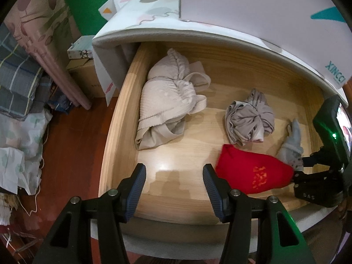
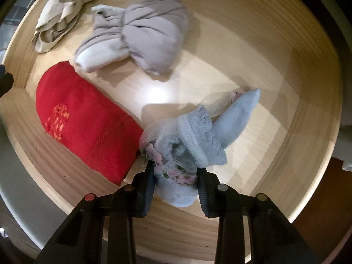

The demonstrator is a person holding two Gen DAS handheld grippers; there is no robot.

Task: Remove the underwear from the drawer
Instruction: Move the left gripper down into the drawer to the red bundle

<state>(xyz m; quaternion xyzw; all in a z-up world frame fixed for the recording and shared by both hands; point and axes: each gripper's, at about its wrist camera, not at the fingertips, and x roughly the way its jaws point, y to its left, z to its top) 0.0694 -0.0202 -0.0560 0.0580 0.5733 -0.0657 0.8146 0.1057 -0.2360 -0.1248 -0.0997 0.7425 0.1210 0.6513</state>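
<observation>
Right claw (image 2: 176, 183) pinches the pale-blue underwear (image 2: 198, 136) by its frill — it could slip; left claw (image 1: 173, 176) hangs wide.

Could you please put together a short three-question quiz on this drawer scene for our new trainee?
1. True or false: the left gripper is clamped on the red folded cloth.
2. Which item sits between the fingers of the right gripper? A) beige bundle B) light blue frilled garment C) grey bundle
3. Fill in: every garment lies inside the wooden ___.

Key: 1 false, it hangs open over bare wood; 2 B; 3 drawer.
</observation>
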